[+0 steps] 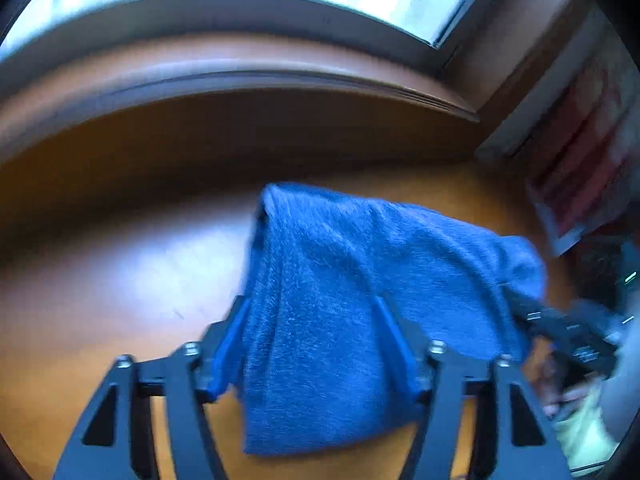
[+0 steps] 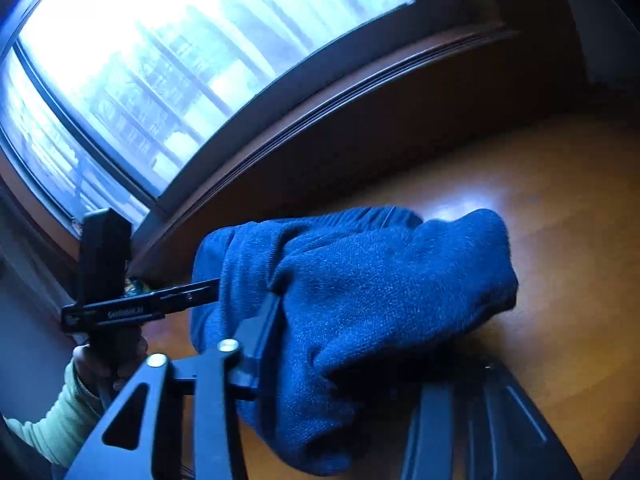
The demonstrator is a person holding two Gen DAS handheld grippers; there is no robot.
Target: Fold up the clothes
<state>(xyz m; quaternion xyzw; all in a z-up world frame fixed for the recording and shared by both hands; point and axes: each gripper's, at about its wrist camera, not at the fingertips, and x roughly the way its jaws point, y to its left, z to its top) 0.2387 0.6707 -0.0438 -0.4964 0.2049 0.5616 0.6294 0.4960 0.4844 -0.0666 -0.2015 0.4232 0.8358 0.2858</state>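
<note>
A blue fleecy cloth [image 1: 340,280] hangs bunched over the orange-brown wooden table [image 1: 100,280]. My left gripper [image 1: 312,304] has its jaws set fairly wide, with a thick wad of the cloth filling the gap and spilling back over its crossbar. At the right edge my right gripper [image 1: 524,314] pinches the cloth's other end. In the right wrist view the cloth [image 2: 380,300] drapes over my right gripper [image 2: 360,316], hiding its far finger. The left gripper [image 2: 214,292] pokes into the cloth from the left.
A dark wooden sill [image 1: 280,76] and a bright window [image 2: 180,60] run along the table's far side. A red and white flat item [image 1: 580,160] lies at the right. A hand in a pale green sleeve [image 2: 64,420] holds the left gripper's handle.
</note>
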